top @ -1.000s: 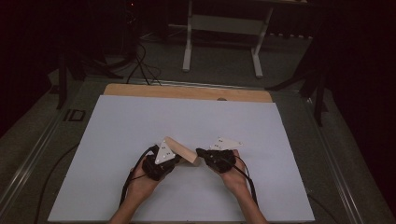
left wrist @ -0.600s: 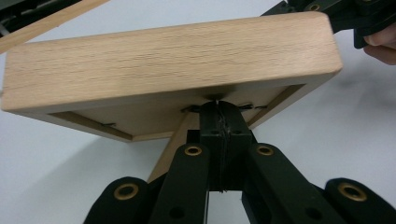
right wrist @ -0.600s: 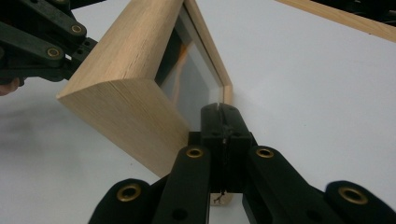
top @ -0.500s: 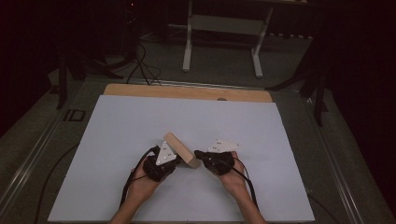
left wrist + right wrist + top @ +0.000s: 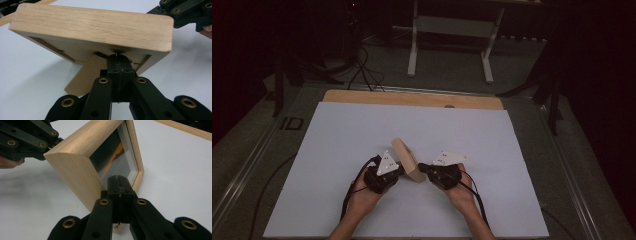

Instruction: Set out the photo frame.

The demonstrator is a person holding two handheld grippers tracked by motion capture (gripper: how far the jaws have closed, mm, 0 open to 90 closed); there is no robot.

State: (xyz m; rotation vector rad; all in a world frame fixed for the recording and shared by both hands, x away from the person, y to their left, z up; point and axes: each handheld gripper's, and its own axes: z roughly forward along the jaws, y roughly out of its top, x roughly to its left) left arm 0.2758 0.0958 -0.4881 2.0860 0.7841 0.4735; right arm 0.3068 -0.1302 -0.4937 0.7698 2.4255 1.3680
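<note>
Flanking wooden picture frame point(image 5: 407, 160) on white table point(image 5: 337, 130), left claw point(image 5: 117, 58), right claw point(image 5: 117, 181)

The picture behind the frame's point(image 5: 100, 165) glass is too dark to make out.

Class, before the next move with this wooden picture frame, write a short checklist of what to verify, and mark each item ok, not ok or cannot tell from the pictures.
1. Left gripper jaws closed at the back of the wooden frame, by its stand leg: ok.
2. Whether those jaws actually pinch a part of the frame: cannot tell.
3. Right gripper jaws closed against the frame's glass front: ok, though grip or mere touch: cannot tell.
4. Frame standing up on the white sheet, tilted: ok.
5. Stand leg reaching the sheet: ok.
6. Bare sheet around the frame: ok.
</note>
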